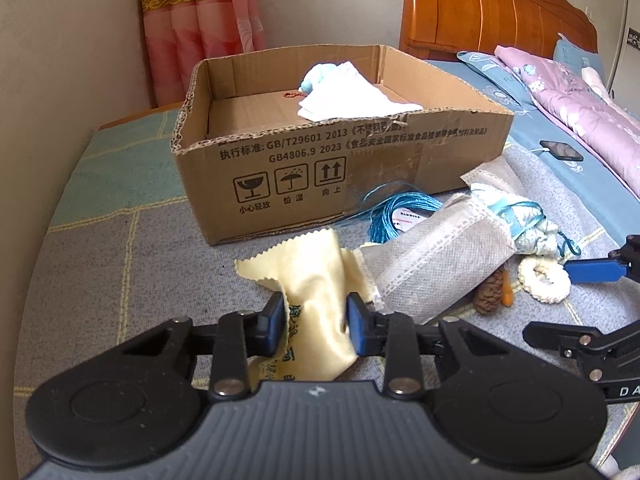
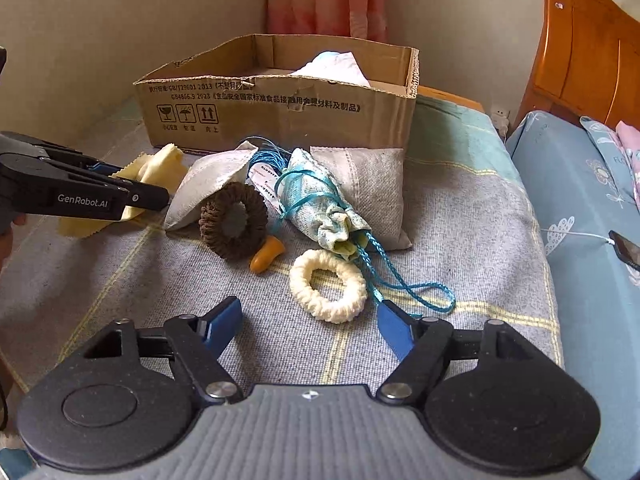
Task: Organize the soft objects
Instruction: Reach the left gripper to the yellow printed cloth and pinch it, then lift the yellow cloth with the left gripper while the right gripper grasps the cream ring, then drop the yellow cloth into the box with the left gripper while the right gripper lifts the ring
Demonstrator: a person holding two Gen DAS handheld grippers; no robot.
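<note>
My left gripper (image 1: pixel 316 322) is shut on a pale yellow cloth (image 1: pixel 316 276), bunched between its blue pads on the grey bedspread; the cloth also shows in the right wrist view (image 2: pixel 158 168). My right gripper (image 2: pixel 310 320) is open and empty, just in front of a cream scrunchie (image 2: pixel 328 286). An open cardboard box (image 1: pixel 340 160) stands behind, holding a white cloth (image 1: pixel 352 92) and a light blue soft item (image 1: pixel 316 74). A brown scrunchie (image 2: pixel 234 224), two grey fabric pouches (image 2: pixel 372 188), a patterned drawstring bag (image 2: pixel 316 204) and blue cord (image 1: pixel 396 208) lie before the box.
A small orange piece (image 2: pixel 266 256) lies by the brown scrunchie. A phone on a cable (image 1: pixel 560 150) rests on the blue bed (image 2: pixel 580 208) at right. The wooden headboard (image 1: pixel 492 8) and pink curtain (image 1: pixel 200 16) stand behind, with a wall at left.
</note>
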